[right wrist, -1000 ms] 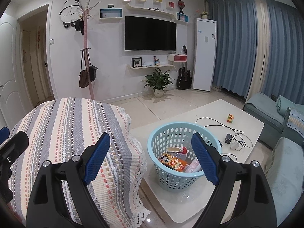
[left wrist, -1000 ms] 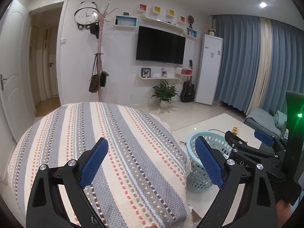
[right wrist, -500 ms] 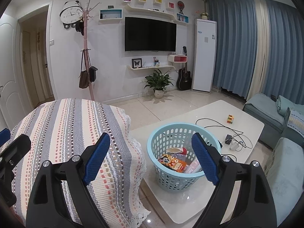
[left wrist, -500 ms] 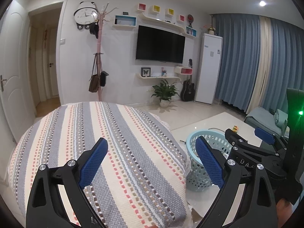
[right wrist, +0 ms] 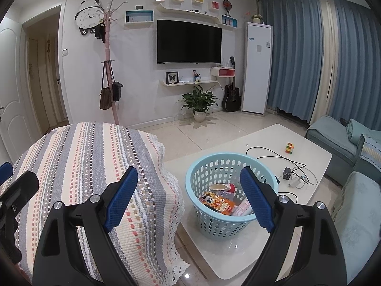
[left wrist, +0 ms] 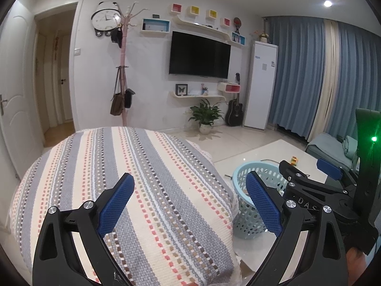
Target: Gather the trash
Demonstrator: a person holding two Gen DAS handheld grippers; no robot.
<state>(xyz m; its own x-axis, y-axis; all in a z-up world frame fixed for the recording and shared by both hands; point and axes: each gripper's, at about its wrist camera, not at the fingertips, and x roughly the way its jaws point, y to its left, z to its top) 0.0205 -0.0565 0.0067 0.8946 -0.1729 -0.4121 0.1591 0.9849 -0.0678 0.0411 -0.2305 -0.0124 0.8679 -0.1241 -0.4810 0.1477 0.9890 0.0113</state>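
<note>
Both claws are wide open with nothing in them: left claw (left wrist: 189, 200), right claw (right wrist: 188, 196), blue textured pads on black frames. The round pale-blue plastic basket (right wrist: 214, 164), walls full of holes, sits on the glossy white tabletop (right wrist: 262, 138) beside a woven striped cover (right wrist: 90, 157). Inside lies trash (right wrist: 221, 205): an orange panda-print packet, its writing too small to read.

striped cover (right wrist: 90, 157) left | cube (right wrist: 289, 147), cables (right wrist: 281, 158) on white table (right wrist: 262, 138) | TV (right wrist: 188, 41) on wall
</note>
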